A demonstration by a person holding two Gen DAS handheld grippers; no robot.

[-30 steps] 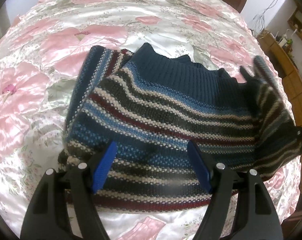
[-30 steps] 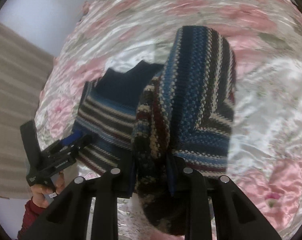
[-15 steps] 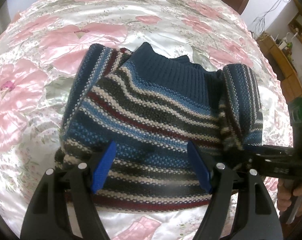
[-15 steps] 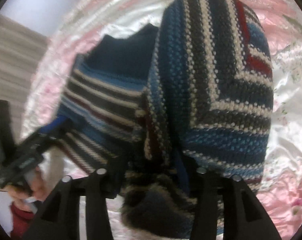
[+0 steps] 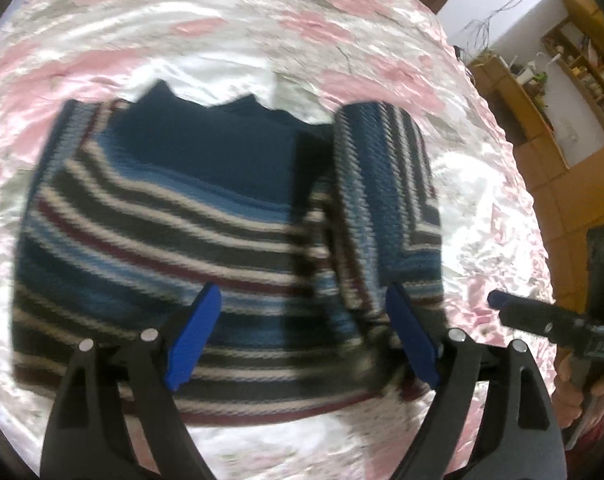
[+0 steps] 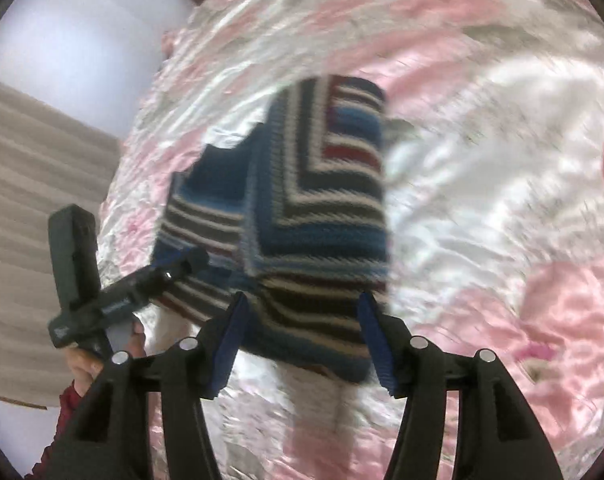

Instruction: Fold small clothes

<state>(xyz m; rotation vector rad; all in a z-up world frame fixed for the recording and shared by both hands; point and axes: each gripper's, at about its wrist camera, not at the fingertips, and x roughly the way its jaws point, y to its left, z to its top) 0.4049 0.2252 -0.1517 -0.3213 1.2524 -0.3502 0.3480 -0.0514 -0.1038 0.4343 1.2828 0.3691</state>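
With both sleeves apparently folded in, though blurred, the striped sweater (image 5: 174, 240) lies flat on the bedspread (image 5: 262, 20); left gripper (image 5: 302, 336) and right gripper (image 6: 302, 336) spread, empty. Next: fold hem toward collar.

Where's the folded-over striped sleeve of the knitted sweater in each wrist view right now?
Left wrist view: the folded striped sleeve lies right of centre, on the sweater's right side, above the left claw's right finger.
Right wrist view: it fills the centre, above the open right claw.
Shared landmark: the navy ribbed collar.
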